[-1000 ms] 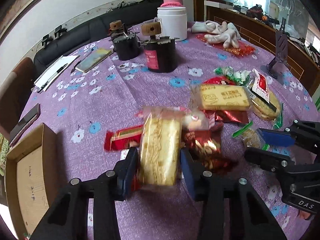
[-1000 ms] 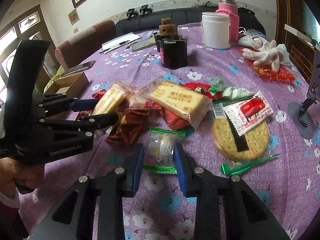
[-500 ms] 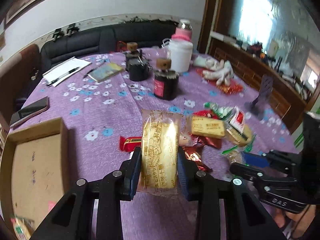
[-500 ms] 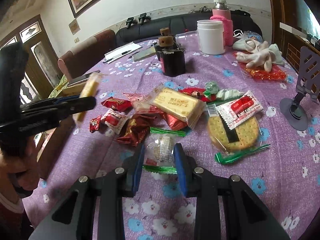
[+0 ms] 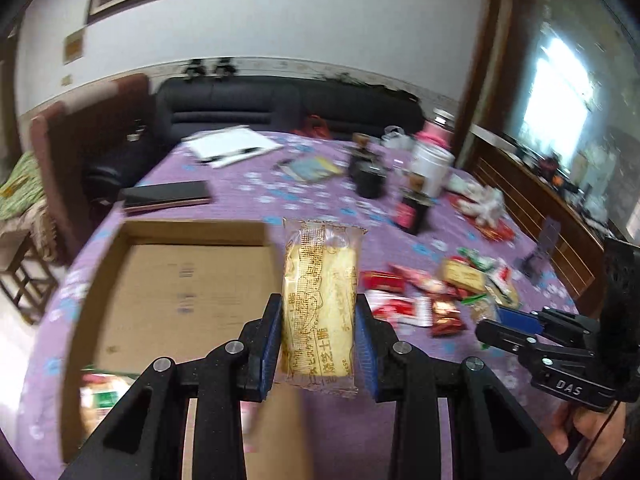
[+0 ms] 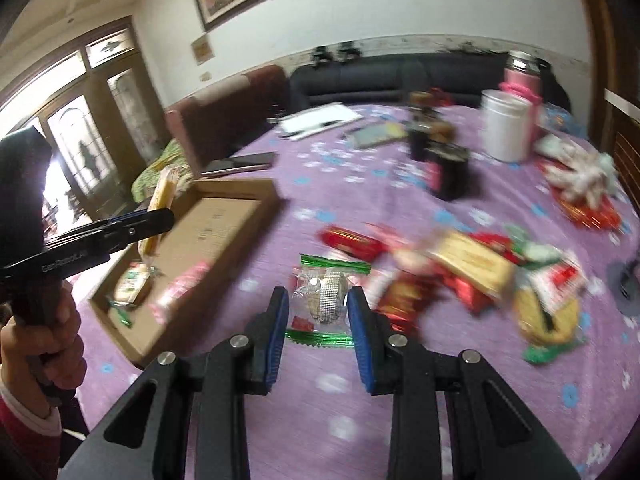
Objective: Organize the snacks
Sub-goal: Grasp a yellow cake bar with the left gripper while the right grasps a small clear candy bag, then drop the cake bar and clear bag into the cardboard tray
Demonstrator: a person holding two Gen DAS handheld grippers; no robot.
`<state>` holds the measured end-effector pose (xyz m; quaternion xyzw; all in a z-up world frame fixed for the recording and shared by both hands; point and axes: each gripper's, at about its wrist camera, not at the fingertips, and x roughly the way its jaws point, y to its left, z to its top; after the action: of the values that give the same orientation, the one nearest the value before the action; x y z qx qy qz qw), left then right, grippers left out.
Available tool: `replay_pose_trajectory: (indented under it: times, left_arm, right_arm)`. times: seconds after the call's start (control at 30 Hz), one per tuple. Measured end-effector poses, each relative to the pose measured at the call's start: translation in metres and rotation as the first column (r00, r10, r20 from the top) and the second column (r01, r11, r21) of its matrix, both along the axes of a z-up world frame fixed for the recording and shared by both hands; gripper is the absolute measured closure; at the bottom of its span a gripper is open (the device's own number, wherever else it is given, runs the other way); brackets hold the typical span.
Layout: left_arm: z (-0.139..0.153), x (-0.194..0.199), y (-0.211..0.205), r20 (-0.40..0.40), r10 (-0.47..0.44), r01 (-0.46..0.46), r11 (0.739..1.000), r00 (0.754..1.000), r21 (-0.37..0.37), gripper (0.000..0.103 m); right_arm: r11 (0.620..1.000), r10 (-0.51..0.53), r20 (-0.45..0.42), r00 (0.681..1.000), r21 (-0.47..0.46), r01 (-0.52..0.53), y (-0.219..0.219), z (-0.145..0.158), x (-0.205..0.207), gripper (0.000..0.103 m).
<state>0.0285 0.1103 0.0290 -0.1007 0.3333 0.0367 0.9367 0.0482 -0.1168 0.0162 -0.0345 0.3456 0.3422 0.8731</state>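
My left gripper (image 5: 318,340) is shut on a long yellow cake packet (image 5: 318,304) and holds it in the air over the right edge of an open cardboard box (image 5: 120,248). The packet (image 6: 160,196) also shows in the right wrist view above the box (image 6: 240,196). My right gripper (image 6: 318,320) is shut on a clear packet with green ends (image 6: 326,296), lifted above the purple tablecloth. A pile of snacks (image 6: 472,264) lies to its right. The box holds a green-and-white snack (image 6: 130,286) and a pink one (image 6: 180,288).
Black jars (image 6: 446,168), a white tub (image 6: 506,130), a pink flask (image 6: 522,76), white gloves (image 6: 580,172), a phone (image 5: 166,196), papers (image 5: 232,146) and a black stand (image 6: 626,280) are on the table. A round biscuit (image 6: 546,312) lies at the pile's right.
My left gripper carried the yellow packet up and left, from above the snack pile to over the box. My right gripper lifted the green-ended packet and moved left toward the box.
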Motion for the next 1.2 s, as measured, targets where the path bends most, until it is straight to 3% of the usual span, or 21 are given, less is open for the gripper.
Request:
replay_pose_trajectory:
  times: [0.23,0.53,0.9,1.07,1.17,1.2]
  left_arm:
    - [-0.004,-0.020,0.080,-0.013,0.164,-0.164,0.986,0.986,-0.009,0.068]
    - [-0.027,-0.012,0.123,-0.076,0.262,-0.263,0.965,0.962,-0.009,0.067]
    - [-0.052,0.010,0.136,-0.154,0.274,-0.277,0.961,0.949,-0.004,0.067]
    - [-0.052,0.017,0.133,-0.182,0.295,-0.294,0.955,0.938,0.035,0.066]
    - [-0.053,0.019,0.132,-0.201,0.305,-0.301,0.952,0.931,0.051,0.054]
    - [-0.053,0.019,0.132,-0.205,0.316,-0.310,0.949,0.927,0.058,0.035]
  right_arm:
    - [0.987,0.158,0.003,0.987,0.004,-0.158,0.093,0.009,-0.009,0.073]
    - [0.970,0.244,-0.037,0.969,-0.015,-0.244,0.181,-0.005,0.010,0.073]
    - [0.962,0.258,-0.093,0.962,-0.066,-0.264,0.218,-0.034,0.028,0.073]
    - [0.960,0.252,-0.119,0.961,-0.094,-0.263,0.224,-0.043,0.035,0.073]
    - [0.961,0.250,-0.113,0.962,-0.096,-0.261,0.222,-0.042,0.034,0.069]
    - [0.962,0.246,-0.108,0.963,-0.095,-0.256,0.220,-0.041,0.033,0.068]
